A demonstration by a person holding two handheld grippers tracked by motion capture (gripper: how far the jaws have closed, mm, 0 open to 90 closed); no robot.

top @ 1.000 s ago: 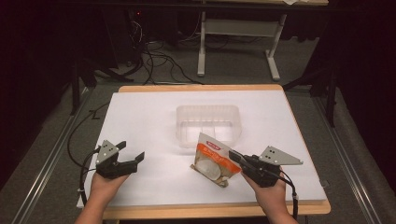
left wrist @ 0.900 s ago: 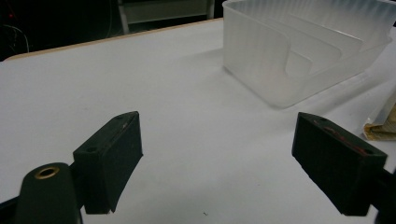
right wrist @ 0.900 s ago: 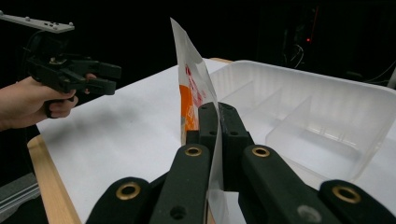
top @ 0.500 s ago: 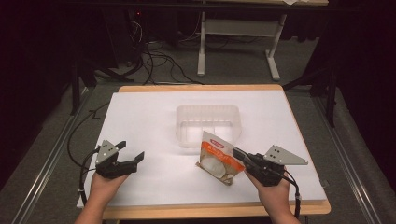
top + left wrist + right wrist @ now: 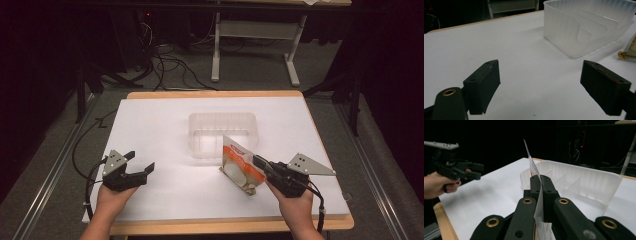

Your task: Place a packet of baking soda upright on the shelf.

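My right gripper (image 5: pixel 260 163) is shut on an orange and white snack packet (image 5: pixel 240 166), which hangs lifted off the white table near its front right. In the right gripper view the packet (image 5: pixel 534 173) stands edge-on, pinched between the jaws of my right gripper (image 5: pixel 541 180). A clear plastic bin (image 5: pixel 222 132) with dividers sits at the table's middle, just behind the packet. My left gripper (image 5: pixel 142 162) hovers open at the front left with nothing between its jaws. In the left gripper view the left gripper (image 5: pixel 546 82) has its jaws spread wide, with the bin (image 5: pixel 589 27) ahead to the right.
The white table (image 5: pixel 160 125) has a wooden edge. Cables and metal desk legs stand on the dark floor beyond it. In the right gripper view the other hand holds the left gripper (image 5: pixel 459 168) at far left.
My right gripper has lifted the packet and carried it slightly right and up, toward the bin's near wall. The left gripper has stayed put.
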